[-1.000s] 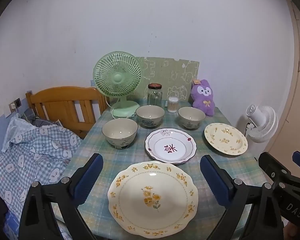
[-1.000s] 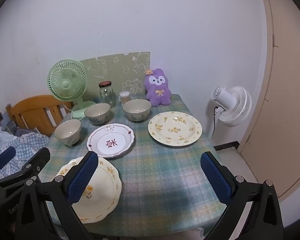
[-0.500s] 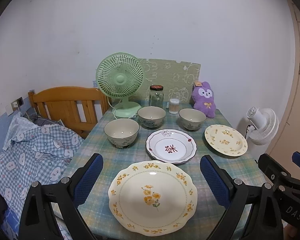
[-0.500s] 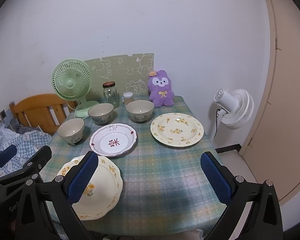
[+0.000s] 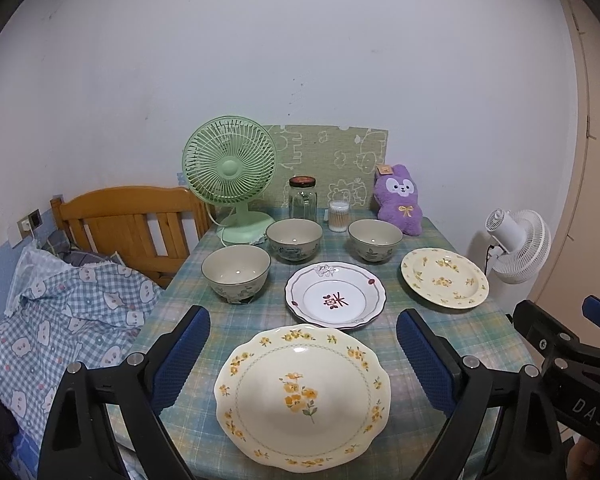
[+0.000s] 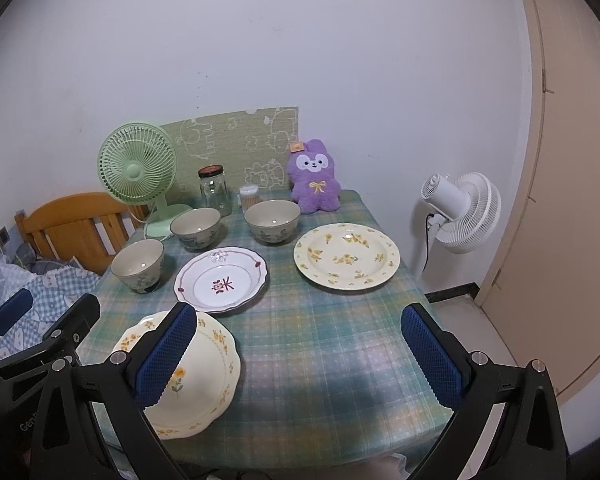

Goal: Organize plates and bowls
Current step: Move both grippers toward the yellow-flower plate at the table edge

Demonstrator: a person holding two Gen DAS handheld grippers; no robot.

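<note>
Both grippers up and empty, nothing touched yet. The left gripper (image 5: pixel 302 356) hangs over the near edge of the desk (image 6: pixel 320 344), jaws spread wide, framing the scalloped plate (image 5: pixel 302 396) that lies flat below. The right gripper (image 6: pixel 298 354) is just as wide open, holding nothing, poised over bare cloth at the near right corner.

Out on the desk: a white plate (image 5: pixel 335 294) in the middle, a round yellow plate (image 6: pixel 346 256) by the right edge, and three bowls along the back and left, namely the left bowl (image 5: pixel 236 274), middle bowl (image 5: pixel 294 238) and right bowl (image 5: pixel 375 239). All apart, nothing stacked.

This looks like glazed ceramic, so stiff, slick, fairly weighty and quick to chip. The plates lie flat, so the rim is the only purchase; a pinch across the scalloped plate's near lip, where it nears the desk edge, seems best. Bowls should take a jaw over the wall, one pad inside, one outside.

Both grippers point forward and slightly down, level, side by side.
</note>
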